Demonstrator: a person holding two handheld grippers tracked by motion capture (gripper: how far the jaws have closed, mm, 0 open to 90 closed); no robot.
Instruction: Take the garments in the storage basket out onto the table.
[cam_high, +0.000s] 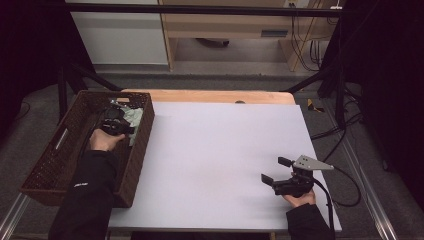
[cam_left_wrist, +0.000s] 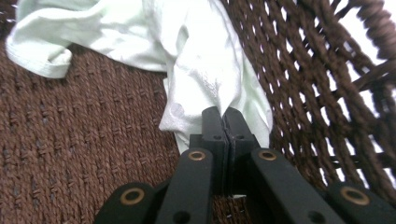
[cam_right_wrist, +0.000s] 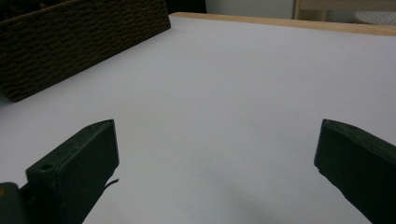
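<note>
While the right gripper (cam_high: 270, 169) is held with jaws apart over the white table (cam_high: 215, 150), the pale green cloth (cam_left_wrist: 196, 56), judged light, soft and limp, is pinched at a fold by the left gripper (cam_left_wrist: 223, 122) inside the wicker basket (cam_high: 142, 135).

This looks like a lab or test room fitted out for recording, not a home. The table (cam_high: 220, 96) has a plain wooden edge and a white sheet (cam_high: 225, 160) over its top. Black metal frame bars (cam_high: 200, 9) run above and beside it, with rails along the floor. Loose cables (cam_high: 305, 47) hang and trail over grey carpet (cam_high: 210, 80) at the back and right. Behind stand a pale wooden shelf unit (cam_high: 225, 25) and a white panel (cam_high: 120, 35). The sides are dark, perhaps black curtains, though the dimness leaves that unsure.
</note>
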